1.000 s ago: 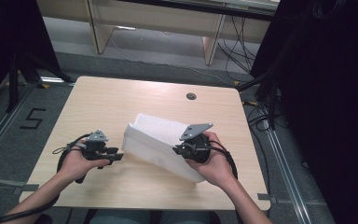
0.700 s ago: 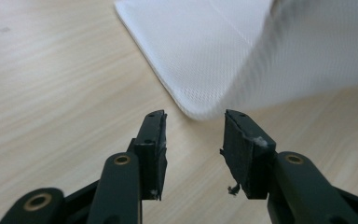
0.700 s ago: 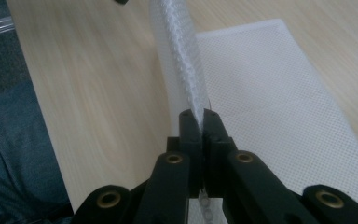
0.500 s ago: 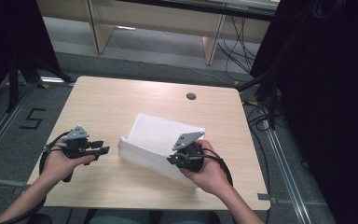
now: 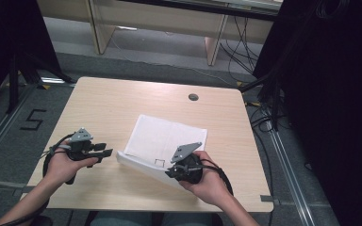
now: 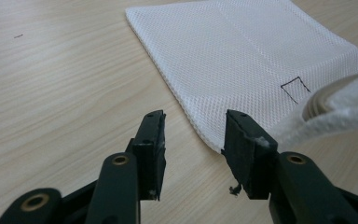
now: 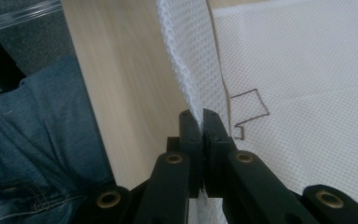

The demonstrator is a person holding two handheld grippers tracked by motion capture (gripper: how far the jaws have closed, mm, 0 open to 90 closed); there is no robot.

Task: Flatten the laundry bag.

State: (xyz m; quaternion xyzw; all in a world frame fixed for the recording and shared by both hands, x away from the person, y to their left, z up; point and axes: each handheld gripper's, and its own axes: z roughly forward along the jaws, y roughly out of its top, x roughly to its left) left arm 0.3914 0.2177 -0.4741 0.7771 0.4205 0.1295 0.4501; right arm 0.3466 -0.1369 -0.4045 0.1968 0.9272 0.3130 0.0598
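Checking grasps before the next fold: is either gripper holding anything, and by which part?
The right gripper is shut on the white mesh cloth, pinching its raised near edge. The left gripper is open, beside the cloth's corner, holding nothing.

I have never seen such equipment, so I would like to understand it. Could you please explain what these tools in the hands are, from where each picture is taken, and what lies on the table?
There is no robot here. A person sits at a wooden table and holds a hand tool with two black jaws in each hand. The high view looks down from above. Each of the other two pictures comes from a small camera riding on one tool, looking along its jaws.

On the table lies a white mesh cloth, with a small square outline drawn on it.

The right gripper has its jaws shut on the near edge of the cloth and lifts that edge off the table. The left gripper is open and holds nothing; it points at the cloth's corner from beside it.

The blue fabric in the right gripper view is the person's jeans.
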